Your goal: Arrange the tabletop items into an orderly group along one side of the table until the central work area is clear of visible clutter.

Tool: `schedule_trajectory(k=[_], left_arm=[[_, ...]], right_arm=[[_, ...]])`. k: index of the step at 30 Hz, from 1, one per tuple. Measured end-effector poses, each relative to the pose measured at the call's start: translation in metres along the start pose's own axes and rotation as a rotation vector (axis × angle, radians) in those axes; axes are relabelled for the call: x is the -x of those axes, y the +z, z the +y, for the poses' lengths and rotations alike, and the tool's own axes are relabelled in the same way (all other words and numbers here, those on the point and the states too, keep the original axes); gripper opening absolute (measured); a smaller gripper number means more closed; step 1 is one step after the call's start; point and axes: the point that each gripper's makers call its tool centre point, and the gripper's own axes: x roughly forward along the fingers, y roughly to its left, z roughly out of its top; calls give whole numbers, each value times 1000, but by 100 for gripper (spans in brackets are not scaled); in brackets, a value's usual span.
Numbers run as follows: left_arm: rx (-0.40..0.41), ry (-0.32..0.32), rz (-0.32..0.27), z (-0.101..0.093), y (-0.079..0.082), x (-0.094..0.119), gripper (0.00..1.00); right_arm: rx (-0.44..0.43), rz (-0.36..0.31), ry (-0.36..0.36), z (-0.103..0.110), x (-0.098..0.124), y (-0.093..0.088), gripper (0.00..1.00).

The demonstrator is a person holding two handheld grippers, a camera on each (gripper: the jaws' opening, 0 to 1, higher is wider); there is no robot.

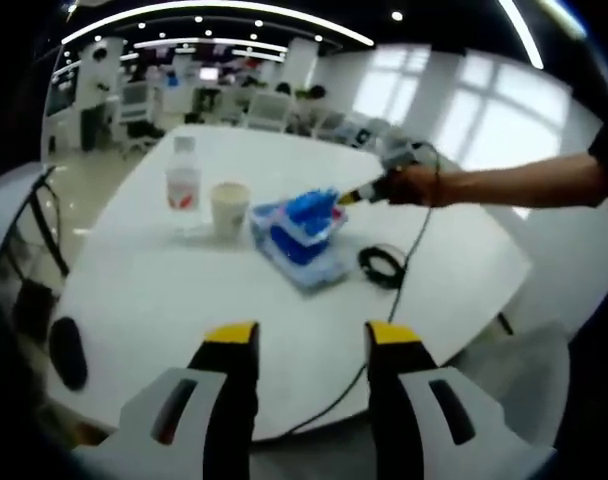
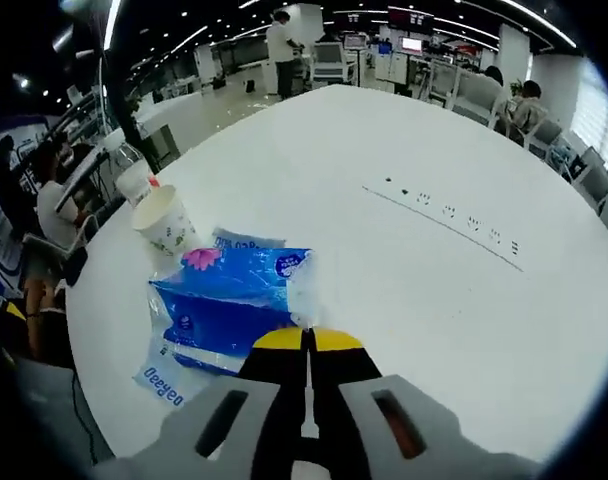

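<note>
Right gripper [image 2: 306,340], jaws closed with nothing between them, sits at the blue tissue pack [image 2: 234,305], frame centre-left; left gripper [image 1: 311,335] hangs wide open. A careless shove could topple the paper cup [image 2: 166,222] just beyond.

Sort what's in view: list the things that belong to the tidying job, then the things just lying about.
Job items: water bottle, paper cup, blue tissue packs, the upper one pinched by the right gripper; black cable coil; left gripper, open and back from the table.

Lying about: office chairs and desks beyond the white table.
</note>
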Motion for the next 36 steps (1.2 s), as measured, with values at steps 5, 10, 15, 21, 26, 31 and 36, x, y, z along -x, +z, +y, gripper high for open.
schedule_trajectory(k=[5,10,15,21,26,31,36], left_arm=[[10,2,-18,1,2,2,39],[-1,-5,-16,-1,2,1,38],[-3,-9,-19,-1,2,1,38],[-1,-10,-21,-1,2,1,38],[2,-13,-22,-2,2,2,37],[-2,-13,-14,-3,1,1,37],[-3,-13,-10,-3,1,1,37]], right_arm=[[-45,-24,-52,-32,16,-7,0],[-104,-48,-109,-48,35,-23,0],[-184,-61,-140,-64,48,-36,0],[-217,-61,-178,-75,65,-47,0],[-255,-65,-202,-92,74,-52,0],[-263,-57,-228,-108,79,-60,0],[-291,-46,-237,-120,82,-71,0]])
